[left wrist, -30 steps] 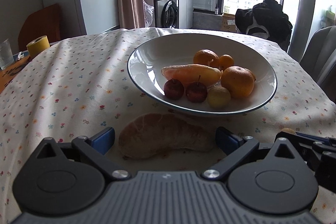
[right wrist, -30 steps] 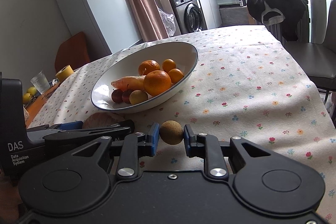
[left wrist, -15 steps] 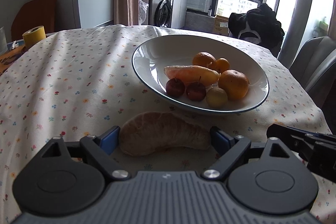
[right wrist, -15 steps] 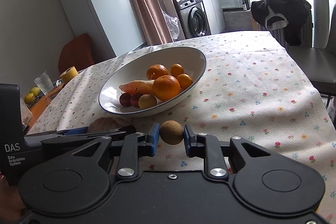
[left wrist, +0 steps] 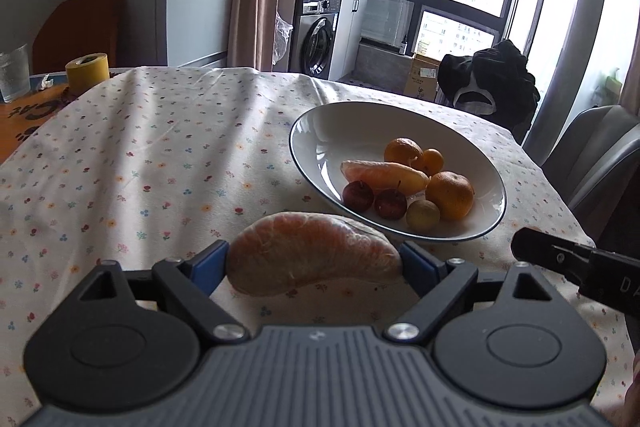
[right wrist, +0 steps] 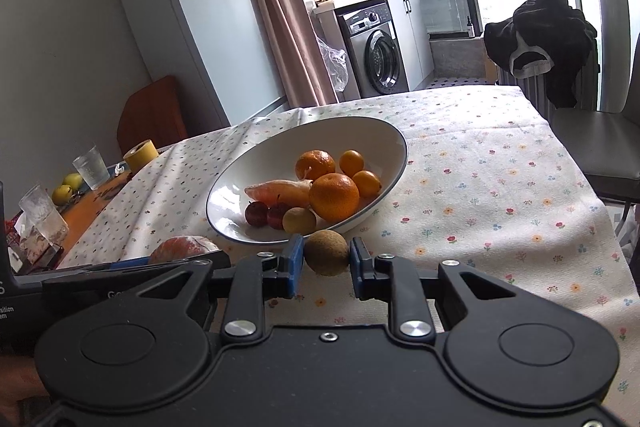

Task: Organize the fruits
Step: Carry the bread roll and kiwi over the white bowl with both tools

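My left gripper [left wrist: 314, 259] is shut on a large peeled pomelo segment [left wrist: 312, 253] and holds it above the flowered tablecloth, just before the white bowl [left wrist: 320, 131]. The bowl holds oranges [left wrist: 450, 195], another pomelo segment [left wrist: 384, 173], two small red fruits [left wrist: 358, 195] and a yellowish one. My right gripper [right wrist: 325, 261] is shut on a small brown round fruit [right wrist: 326, 251] near the bowl's [right wrist: 384, 131] front rim. The left gripper's pomelo segment [right wrist: 182, 247] shows at the left of the right wrist view.
A yellow tape roll [left wrist: 87, 71] and a glass [left wrist: 14, 71] stand on the wooden table part at the far left. Glasses [right wrist: 90, 167] and two pears [right wrist: 68, 187] are there too. A chair with black clothing [right wrist: 540, 35] stands beyond the table's right side.
Both grippers have lifted with their fruit and moved nearer the bowl. The left gripper's pomelo segment has come up off the cloth.
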